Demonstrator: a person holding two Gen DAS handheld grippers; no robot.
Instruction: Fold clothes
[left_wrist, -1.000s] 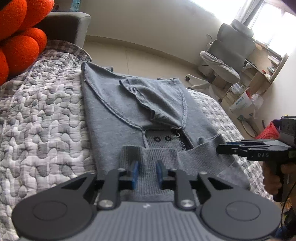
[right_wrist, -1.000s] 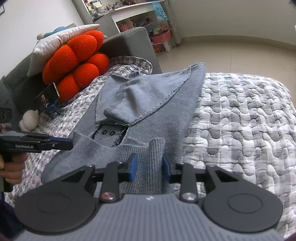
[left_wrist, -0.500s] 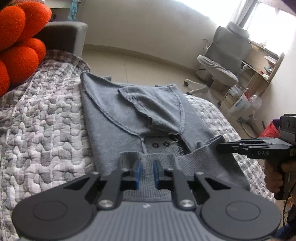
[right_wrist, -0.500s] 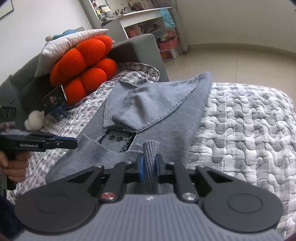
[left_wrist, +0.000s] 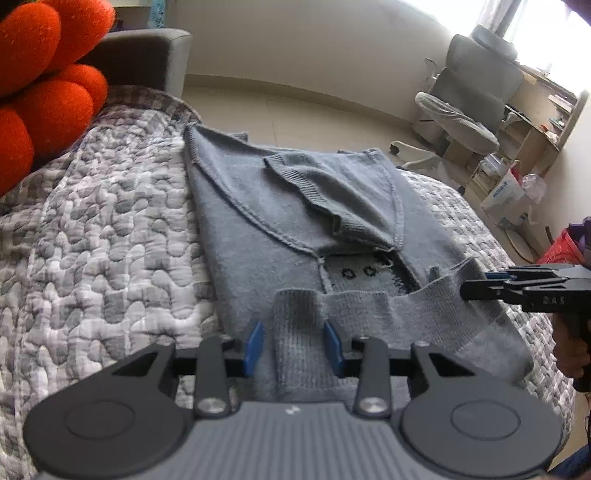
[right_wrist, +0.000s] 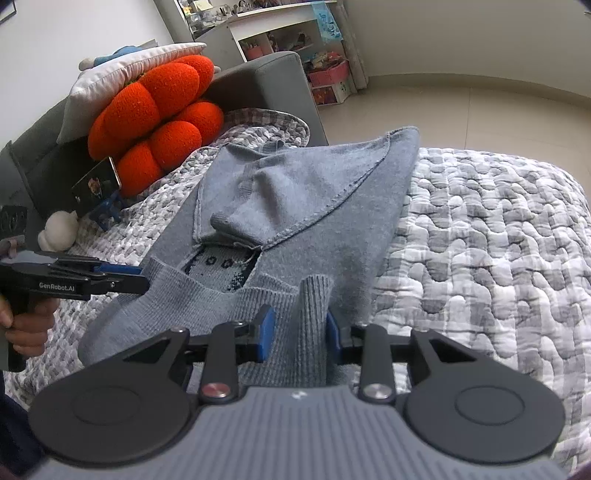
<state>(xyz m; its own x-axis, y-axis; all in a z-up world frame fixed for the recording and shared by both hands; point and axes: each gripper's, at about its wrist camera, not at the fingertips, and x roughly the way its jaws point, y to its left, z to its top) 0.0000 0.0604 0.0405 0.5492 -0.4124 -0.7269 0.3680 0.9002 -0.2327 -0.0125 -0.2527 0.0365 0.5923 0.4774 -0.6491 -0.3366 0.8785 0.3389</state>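
Straddling a grey sweater's (left_wrist: 258, 229) ribbed hem on the quilt (left_wrist: 103, 221).
Left gripper (left_wrist: 294, 345) and right gripper (right_wrist: 300, 334) have just been opening; hem folds stand between parted pads, ungripped.

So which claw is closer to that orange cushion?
The left claw. The orange cushion sits beyond it at the sweater's side; the right claw works the opposite side.

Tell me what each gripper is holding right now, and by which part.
Nothing is gripped. The left gripper and right gripper have just opened; a pinched-up ridge of the grey sweater's ribbed hem stands between each pair of pads, apparently released.
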